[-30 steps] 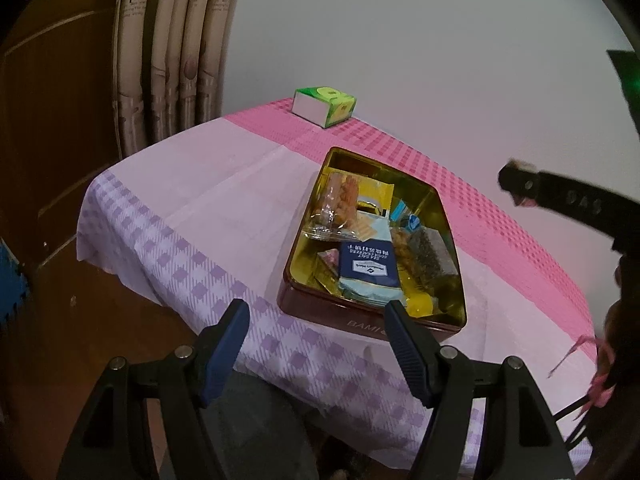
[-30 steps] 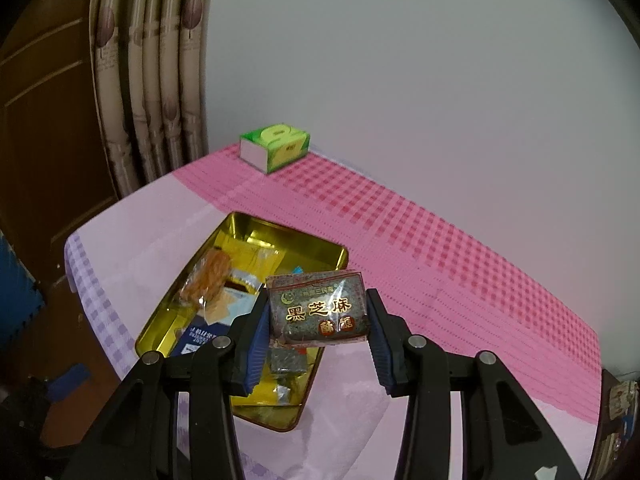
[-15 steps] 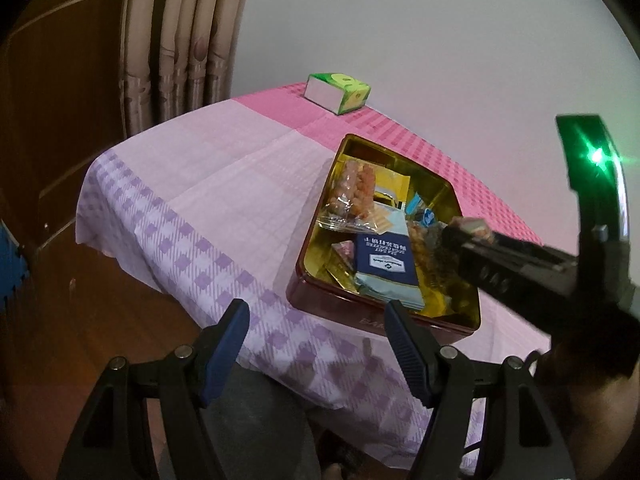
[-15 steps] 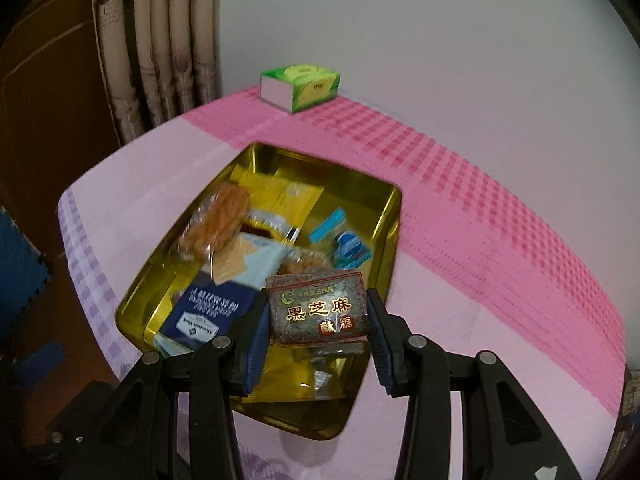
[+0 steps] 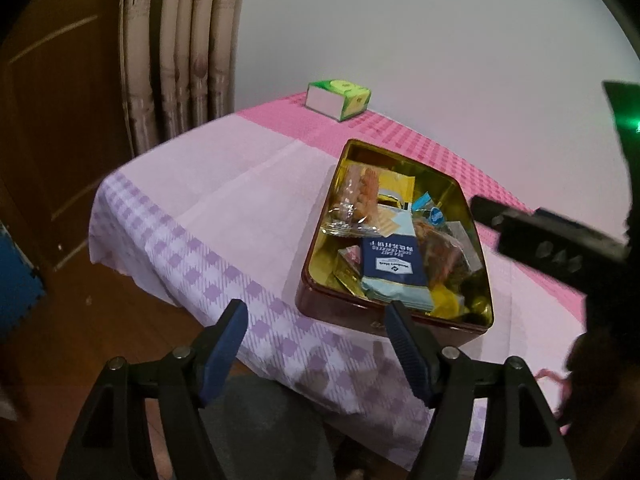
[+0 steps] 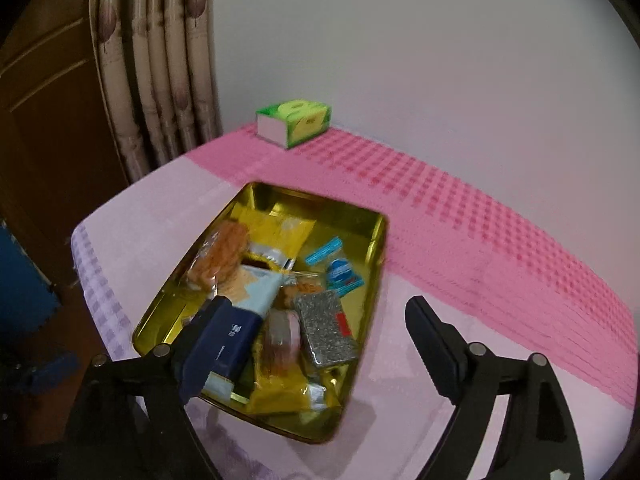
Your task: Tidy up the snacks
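A gold tin [image 6: 320, 200] on the pink checked tablecloth holds several snacks: an orange snack in a clear bag [image 6: 220, 256], a dark blue cracker packet [image 6: 236, 332] and a yellow packet [image 6: 280, 228]. A grey speckled sesame packet [image 6: 326, 330] lies loose in the tin below my right gripper [image 6: 316, 304]. Its jaws are opening and the pads touch nothing. My left gripper [image 5: 314, 340] hangs over the table's near edge in front of the tin [image 5: 360, 316]; its jaws are opening too, with nothing between them. The right gripper's black body [image 5: 552, 248] reaches over the tin's right side.
A green tissue box [image 5: 338, 98] stands at the far edge near the white wall. Curtains [image 5: 188, 40] and a wooden door [image 5: 60, 100] are on the left. The tablecloth hangs over the near edge, with a blue mat [image 5: 16, 280] on the floor.
My right gripper came down over the tin, opened wide and let the sesame packet fall in. It now shows at the right of the left wrist view. The left gripper stayed put.
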Demonstrator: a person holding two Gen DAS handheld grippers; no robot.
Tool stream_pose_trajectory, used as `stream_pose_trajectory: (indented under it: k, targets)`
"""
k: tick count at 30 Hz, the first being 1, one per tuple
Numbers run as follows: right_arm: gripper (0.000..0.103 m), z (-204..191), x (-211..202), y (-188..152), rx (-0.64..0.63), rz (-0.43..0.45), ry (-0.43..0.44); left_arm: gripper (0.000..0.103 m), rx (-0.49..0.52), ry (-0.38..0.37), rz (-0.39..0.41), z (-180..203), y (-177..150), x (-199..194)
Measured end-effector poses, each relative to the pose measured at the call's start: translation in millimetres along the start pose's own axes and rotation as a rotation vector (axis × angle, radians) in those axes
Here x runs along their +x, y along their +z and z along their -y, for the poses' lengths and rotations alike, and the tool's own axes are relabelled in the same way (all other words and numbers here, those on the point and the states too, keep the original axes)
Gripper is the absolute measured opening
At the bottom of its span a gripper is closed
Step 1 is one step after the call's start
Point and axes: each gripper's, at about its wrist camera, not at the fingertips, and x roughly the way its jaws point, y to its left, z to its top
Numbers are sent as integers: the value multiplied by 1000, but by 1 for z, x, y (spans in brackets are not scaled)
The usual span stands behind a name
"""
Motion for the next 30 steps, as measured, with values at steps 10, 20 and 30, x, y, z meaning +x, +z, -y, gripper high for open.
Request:
stream_pose_trajectory:
  k: [10, 20, 30]
  targets:
    - [93, 31, -48, -32, 37, 34, -181, 91, 192, 2, 197, 36, -7, -43]
    - [95, 31, -89, -60, 45, 97, -236, 91, 241, 60, 307, 50, -13, -68]
    - [99, 28, -106, -64, 30, 136, -248, 91, 235, 55, 287, 53, -19, -65]
